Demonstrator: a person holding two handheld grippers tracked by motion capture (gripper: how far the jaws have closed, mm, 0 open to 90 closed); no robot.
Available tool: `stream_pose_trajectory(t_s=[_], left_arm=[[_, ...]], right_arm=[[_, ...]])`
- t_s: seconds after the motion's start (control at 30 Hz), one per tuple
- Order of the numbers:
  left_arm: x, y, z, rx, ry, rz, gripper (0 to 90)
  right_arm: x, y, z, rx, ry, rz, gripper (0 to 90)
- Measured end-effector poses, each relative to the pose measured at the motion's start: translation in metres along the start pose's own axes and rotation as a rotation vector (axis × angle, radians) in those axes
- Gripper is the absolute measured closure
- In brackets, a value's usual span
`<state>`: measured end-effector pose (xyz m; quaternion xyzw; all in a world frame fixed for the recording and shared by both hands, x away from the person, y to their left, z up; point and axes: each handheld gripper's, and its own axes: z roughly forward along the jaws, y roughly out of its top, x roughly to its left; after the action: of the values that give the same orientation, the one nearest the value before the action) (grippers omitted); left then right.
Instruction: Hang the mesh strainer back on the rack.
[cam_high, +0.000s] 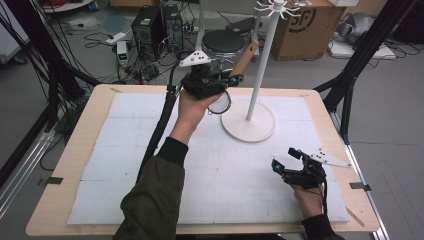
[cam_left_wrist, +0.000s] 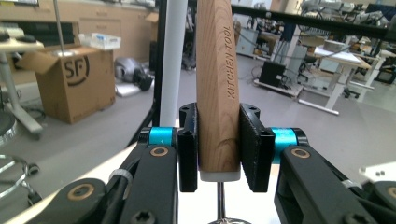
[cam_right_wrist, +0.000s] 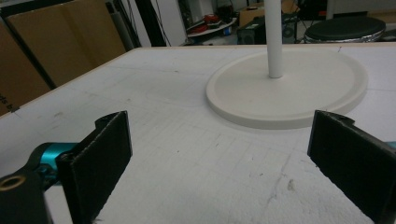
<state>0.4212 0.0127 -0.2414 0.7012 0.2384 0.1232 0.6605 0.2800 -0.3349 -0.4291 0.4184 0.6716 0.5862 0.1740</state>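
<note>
The left tool (cam_high: 235, 79) was closed tight on a wooden handle (cam_left_wrist: 217, 84), with one black pad pressing on each side of it. The handle had the words KITCHEN TOOL on it and it stuck up past the pads. A thin metal stem came out of the end nearest the tool's body, and in the high view a round wire part (cam_high: 220, 104) hung just under the tool. It looked like a whisk, though the wire part was too small to be sure. The tool was held up above the far side of the desk (cam_high: 65, 165).

Just past the tip of the handle stood the white pole (cam_high: 261, 60) of a hanging stand. Its hooks (cam_high: 274, 7) were high above the tool and its round base (cam_high: 248, 126) sat on the desk below and beside it.

The right tool (cam_right_wrist: 219, 158) was wide open with nothing in it. It rested low, near the person's edge of the desk, well apart from the left tool and pointing at the round base.

I think the job was to hang the whisk on a hook. The handle could bump the pole and slip crooked in the pads. A hard push could tip the stand, since the right tool was not holding the base. Letting go too soon would drop the whisk
</note>
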Motion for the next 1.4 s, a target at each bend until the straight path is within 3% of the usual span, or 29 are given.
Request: stream_pose_trajectory(t_s=[0.23, 0.43, 0.5, 0.63, 0.77, 1.03, 1.17, 1.4], left_arm=[[-0.005, 0.032, 0.004, -0.034, 0.005, 0.043, 71.2], [-0.006, 0.047, 0.006, -0.056, 0.006, 0.051, 71.2], [-0.005, 0.049, 0.007, -0.072, -0.009, 0.039, 71.1], [-0.001, 0.046, 0.011, -0.046, -0.003, 0.035, 71.1], [0.001, 0.046, 0.013, -0.058, -0.009, 0.02, 71.1], [0.004, 0.054, 0.024, -0.038, -0.009, 0.025, 71.1], [0.008, 0.05, 0.03, -0.03, -0.01, 0.002, 71.0], [0.008, 0.047, 0.036, -0.033, -0.018, -0.004, 70.9]], right_arm=[[-0.002, 0.001, 0.0, -0.005, 0.006, 0.001, 5.5], [-0.003, 0.001, -0.001, -0.006, 0.005, -0.001, 5.5], [-0.002, 0.001, -0.001, -0.007, 0.003, -0.003, 5.5], [-0.002, 0.001, -0.003, -0.007, 0.001, -0.005, 5.5], [-0.002, 0.001, -0.003, -0.006, -0.001, -0.004, 5.5], [-0.003, 0.002, -0.003, -0.011, -0.002, -0.008, 5.5], [-0.004, 0.002, -0.005, -0.018, -0.003, -0.003, 5.5], [-0.005, 0.002, -0.009, -0.022, -0.009, -0.004, 5.5]])
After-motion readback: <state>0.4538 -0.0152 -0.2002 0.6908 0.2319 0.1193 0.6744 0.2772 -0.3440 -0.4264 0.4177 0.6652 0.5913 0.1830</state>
